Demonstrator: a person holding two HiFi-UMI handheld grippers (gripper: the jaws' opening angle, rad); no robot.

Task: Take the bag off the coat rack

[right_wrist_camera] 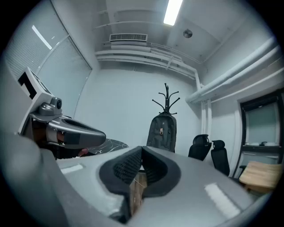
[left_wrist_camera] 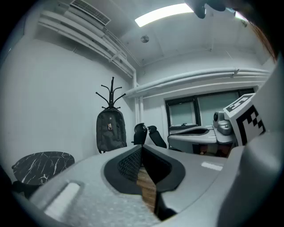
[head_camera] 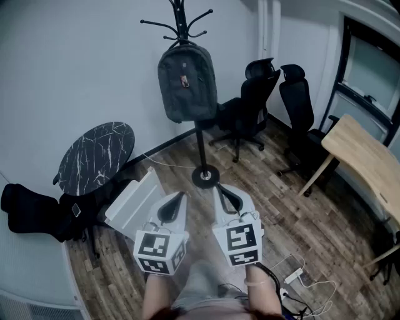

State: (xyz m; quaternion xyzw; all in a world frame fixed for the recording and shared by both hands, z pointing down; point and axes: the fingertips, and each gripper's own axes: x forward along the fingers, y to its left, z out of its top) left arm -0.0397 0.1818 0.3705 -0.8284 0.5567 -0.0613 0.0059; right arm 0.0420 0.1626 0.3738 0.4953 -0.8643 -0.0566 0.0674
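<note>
Grey backpack [head_camera: 187, 78] hangs from the top hooks of the coat rack [head_camera: 180, 19], untouched.
Both pinched closed and empty, left gripper [head_camera: 180, 199] and right gripper [head_camera: 219, 192] hover short of the rack's base; the bag looks soft and slumpy, so I'd go for its top loop.

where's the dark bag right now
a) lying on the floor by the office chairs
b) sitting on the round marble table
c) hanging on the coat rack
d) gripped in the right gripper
c: the bag hangs from the top of the coat rack against the wall, clear of the floor.
</note>
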